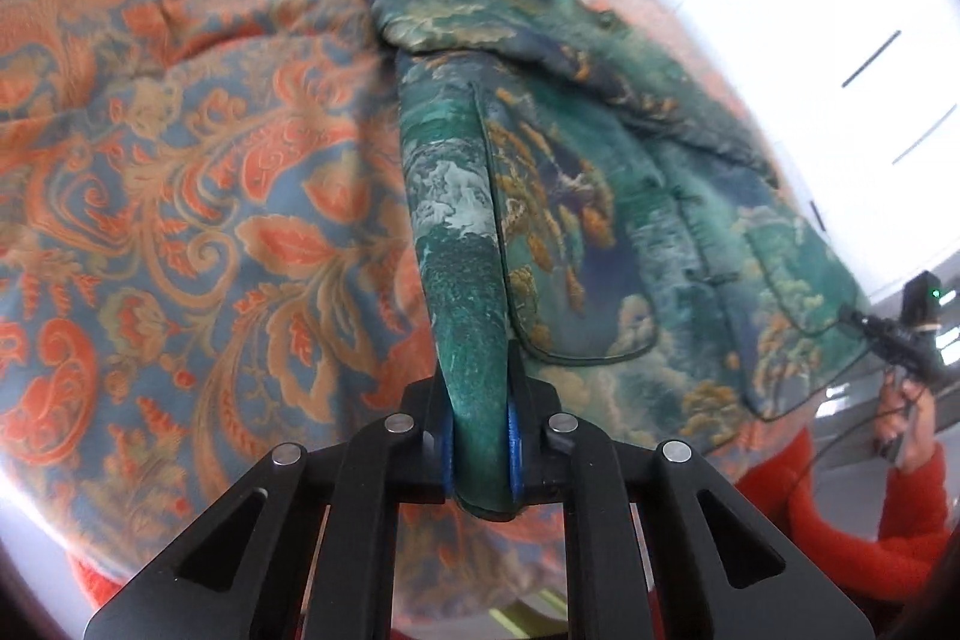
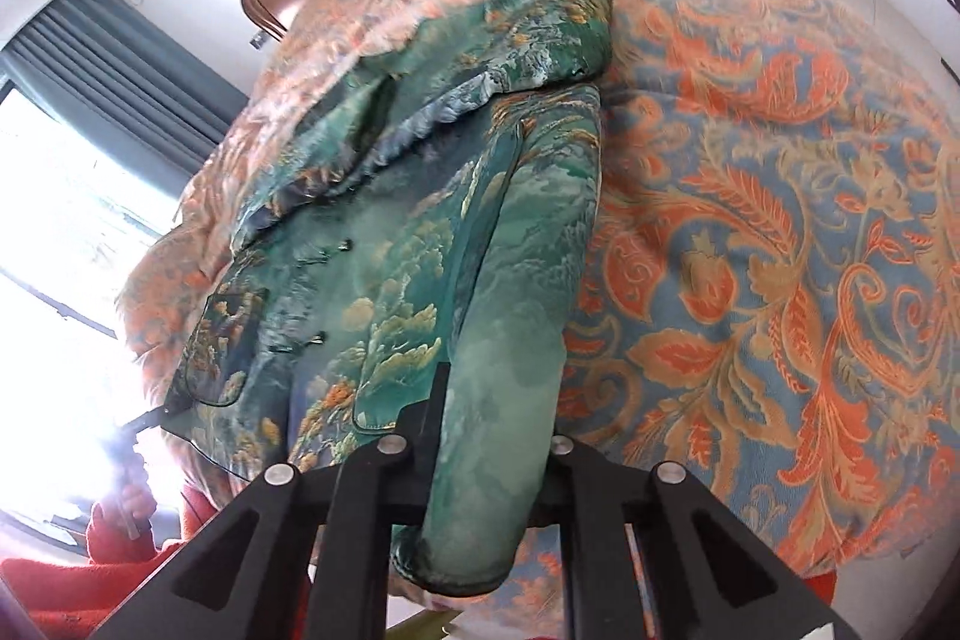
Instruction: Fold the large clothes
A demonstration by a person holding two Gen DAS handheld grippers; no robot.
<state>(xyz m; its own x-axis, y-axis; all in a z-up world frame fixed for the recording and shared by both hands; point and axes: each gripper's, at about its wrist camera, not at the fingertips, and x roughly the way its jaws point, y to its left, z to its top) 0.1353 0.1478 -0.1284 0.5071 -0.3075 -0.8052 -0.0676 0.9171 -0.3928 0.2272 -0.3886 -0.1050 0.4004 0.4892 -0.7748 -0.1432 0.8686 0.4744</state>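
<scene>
So the green landscape-print jacket (image 1: 600, 196) is lying spread on the bed's orange paisley bedspread (image 1: 180, 190), buttoned front facing up. The left tool (image 1: 483, 436) angles steeply down with its blue pads (image 1: 514, 445) clamped tight on the end of one sleeve, and the right tool (image 2: 489, 454) is tilted down the same way, pinched shut on the other sleeve's cuff. From the left wrist view you can see a red-sleeved hand (image 1: 909, 424) off to the right, raised and gripping the other tool's handle.
</scene>
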